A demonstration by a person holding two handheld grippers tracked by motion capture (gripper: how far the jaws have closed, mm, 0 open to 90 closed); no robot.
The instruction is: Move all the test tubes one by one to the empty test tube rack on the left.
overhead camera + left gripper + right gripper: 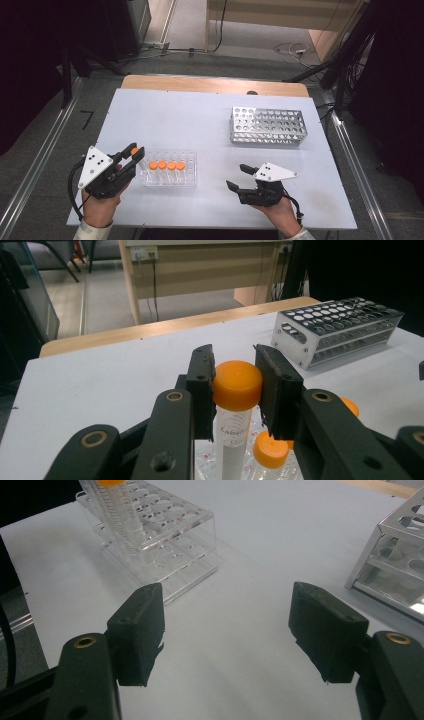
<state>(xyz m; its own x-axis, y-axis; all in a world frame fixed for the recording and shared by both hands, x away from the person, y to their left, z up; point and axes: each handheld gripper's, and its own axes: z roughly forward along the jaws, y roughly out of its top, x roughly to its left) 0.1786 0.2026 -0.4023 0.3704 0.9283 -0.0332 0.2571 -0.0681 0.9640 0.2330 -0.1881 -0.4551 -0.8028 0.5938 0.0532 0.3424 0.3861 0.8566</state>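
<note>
Near the worktop's [200,115] front-left corner, the left hand-held gripper [235,385] clamps a tube's orange cap [237,384] above the clear rack [170,175]. The tube [233,445] looks light, rigid and smooth (likely slippery), so the cap seems the surest hold. The right hand-held gripper [227,630] gapes wide, empty.

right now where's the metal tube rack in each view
High view: the metal tube rack stands on the table's far right, past the right gripper.
Left gripper view: upper right, beyond the jaws clamping the orange-capped tube.
Right gripper view: its corner enters at the right edge.
Shared landmark: the clear plastic rack.
</note>
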